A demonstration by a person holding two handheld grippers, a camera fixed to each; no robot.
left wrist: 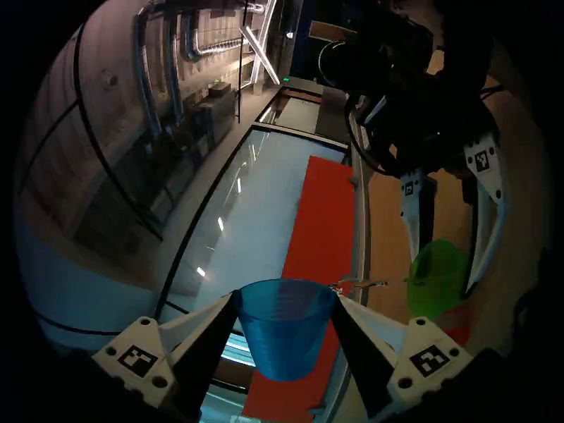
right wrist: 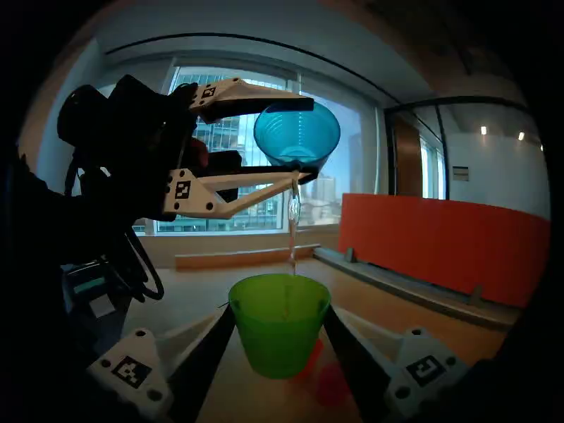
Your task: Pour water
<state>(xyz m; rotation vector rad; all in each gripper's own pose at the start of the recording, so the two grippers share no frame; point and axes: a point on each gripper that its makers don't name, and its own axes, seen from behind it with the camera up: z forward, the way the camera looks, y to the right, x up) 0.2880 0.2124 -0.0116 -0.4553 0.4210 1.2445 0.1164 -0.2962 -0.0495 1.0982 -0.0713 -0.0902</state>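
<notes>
We see a thin stream of water [right wrist: 292, 215] falling from the lower lip of the blue cup [right wrist: 296, 137] into the green cup [right wrist: 280, 331] directly beneath it. The blue cup lies tipped on its side, mouth facing the right gripper view, and some water still shows inside it. The left gripper [right wrist: 307, 139] has its two fingers pressed on opposite sides of this cup, one above and one below, so it is clamped firmly. The green cup stands upright with its mouth open to the stream, and the right gripper [right wrist: 280, 319] grips it, a finger touching each side wall. We cannot tell whether the cup's base touches the table [right wrist: 395, 310] or hangs just above it. Blurred red things [right wrist: 328, 384] lie on the light wooden table just beside the cup's base. The two cups are apart, joined by the water alone. Along the table's edge, on the right of the right gripper view, stands an orange partition [right wrist: 451, 247]. Behind the left gripper a wide window [right wrist: 233, 144] lies beyond the table's far edge, with tall buildings seen through it.
</notes>
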